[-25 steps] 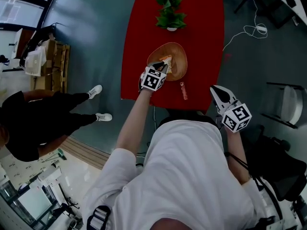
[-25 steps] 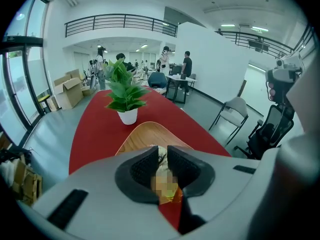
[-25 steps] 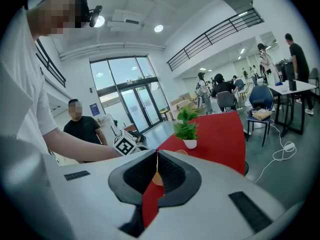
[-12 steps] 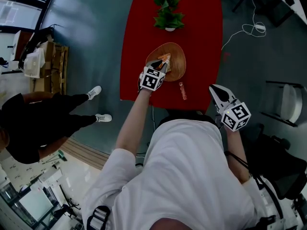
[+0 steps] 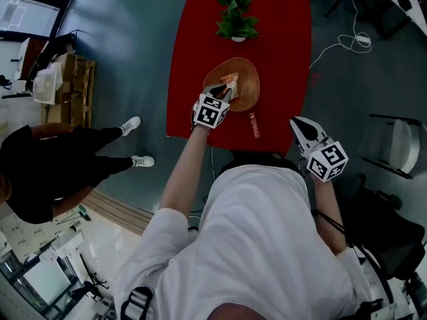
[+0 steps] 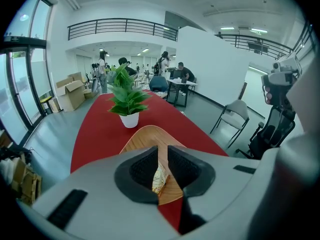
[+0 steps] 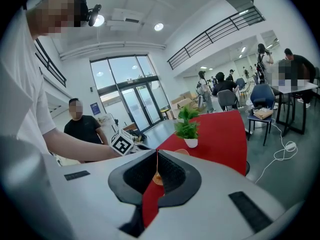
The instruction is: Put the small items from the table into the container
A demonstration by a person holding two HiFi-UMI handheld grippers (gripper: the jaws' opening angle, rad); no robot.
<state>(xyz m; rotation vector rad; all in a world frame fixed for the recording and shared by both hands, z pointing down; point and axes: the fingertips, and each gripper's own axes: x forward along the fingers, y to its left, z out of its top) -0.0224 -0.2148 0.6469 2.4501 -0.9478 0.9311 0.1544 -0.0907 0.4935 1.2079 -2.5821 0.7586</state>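
Observation:
A wooden bowl (image 5: 243,85) sits on the red table (image 5: 280,59), and shows again as the bowl (image 6: 145,136) in the left gripper view. My left gripper (image 5: 225,91) reaches over the bowl's near rim. That same left gripper (image 6: 162,149) is shut on a yellow-and-orange snack packet (image 6: 160,179), which hangs between the pads above the bowl. A slim reddish packet (image 5: 254,125) lies on the table just right of the bowl. My right gripper (image 5: 294,121) hovers off the table's near right corner. In its own view the right gripper (image 7: 157,152) is shut with nothing in it.
A potted plant (image 5: 235,19) stands beyond the bowl, mid-table. A person in black (image 5: 47,165) stands on the floor at the left. A chair (image 5: 400,145) and a white cable (image 5: 347,45) are on the right. Cardboard boxes (image 5: 70,92) sit far left.

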